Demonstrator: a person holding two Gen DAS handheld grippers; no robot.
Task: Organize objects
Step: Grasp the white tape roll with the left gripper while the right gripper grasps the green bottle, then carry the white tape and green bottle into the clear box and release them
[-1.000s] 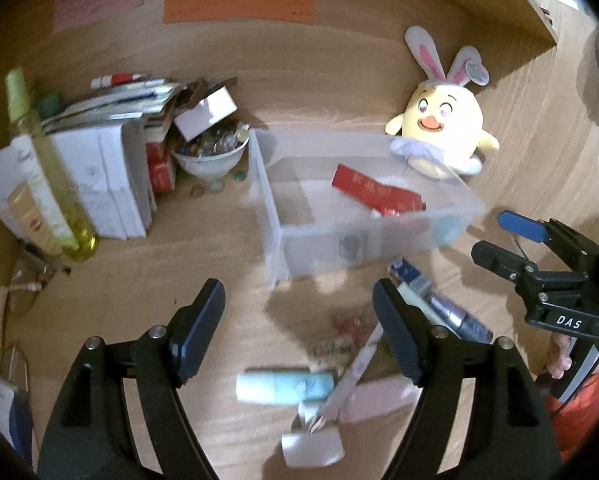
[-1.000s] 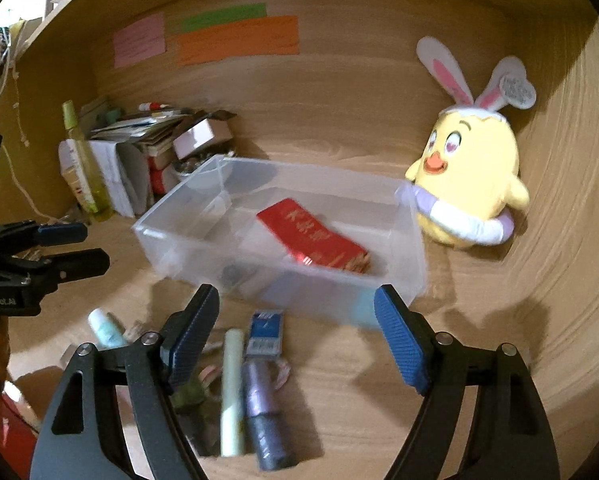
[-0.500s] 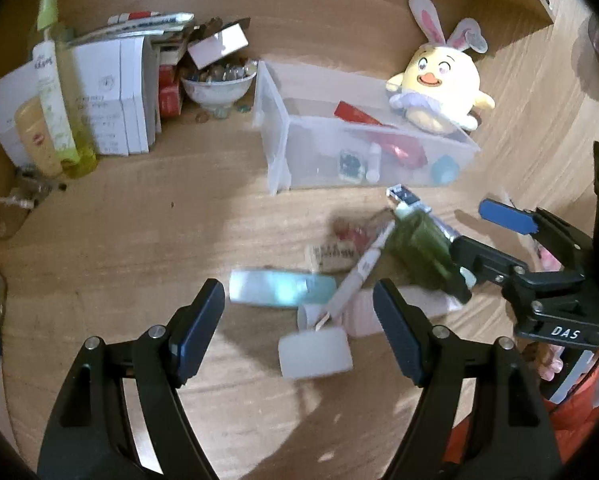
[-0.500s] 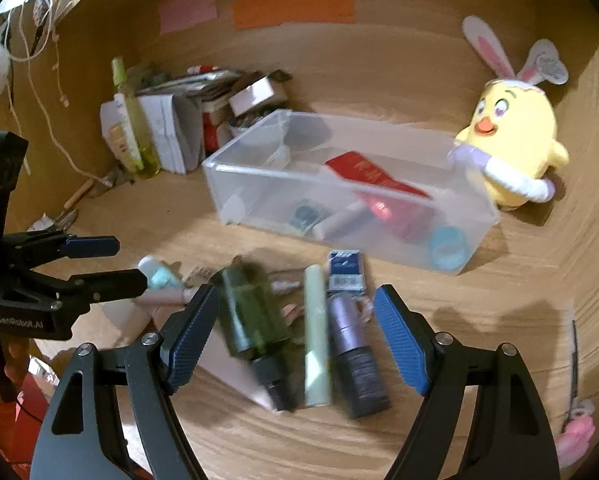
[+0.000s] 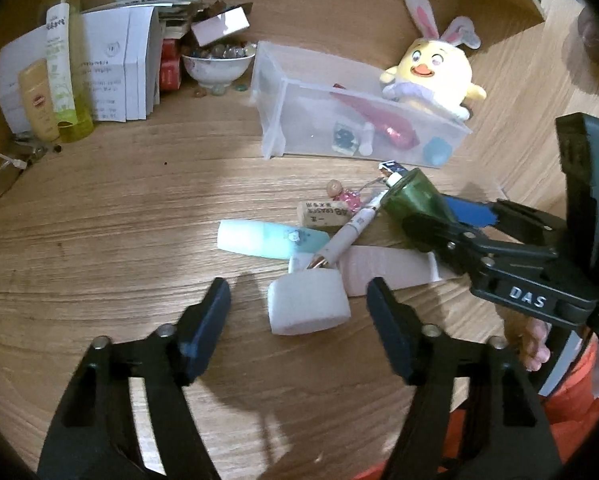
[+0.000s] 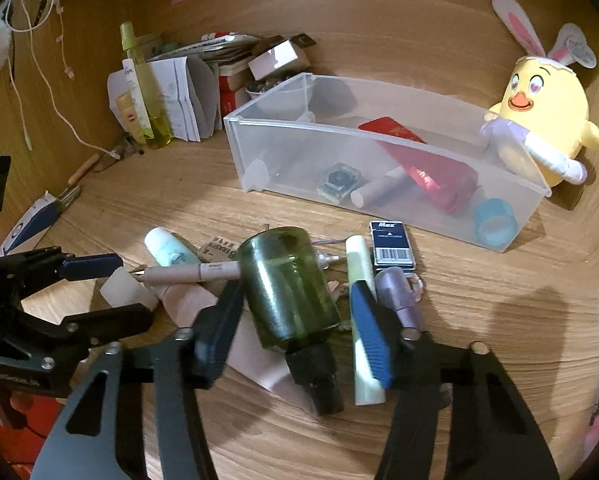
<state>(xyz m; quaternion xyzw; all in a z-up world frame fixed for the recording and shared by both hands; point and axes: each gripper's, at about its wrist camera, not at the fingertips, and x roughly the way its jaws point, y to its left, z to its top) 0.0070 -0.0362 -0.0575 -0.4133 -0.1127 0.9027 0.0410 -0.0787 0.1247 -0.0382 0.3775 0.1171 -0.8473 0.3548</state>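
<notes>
Your right tongs straddle the dark green bottle, which lies on its side on the table with its black cap toward you; the jaws have just been closing around it, the left pad close against its side and the right pad beside it, though you cannot tell whether both pads press on the glass yet. Just right of the bottle lie a pale green tube and a purple tube, with a small blue Max box beyond them. Your left tongs have also just been closing and stand partly open on either side of a white foam block, with neither pad touching it. A pen rests across a mint bottle and a pink tube behind the block, an eraser just beyond. The clear bin sits farther back, holding a red packet, a white stick and a roll of blue tape; a yellow plush chick leans at its far right corner.
</notes>
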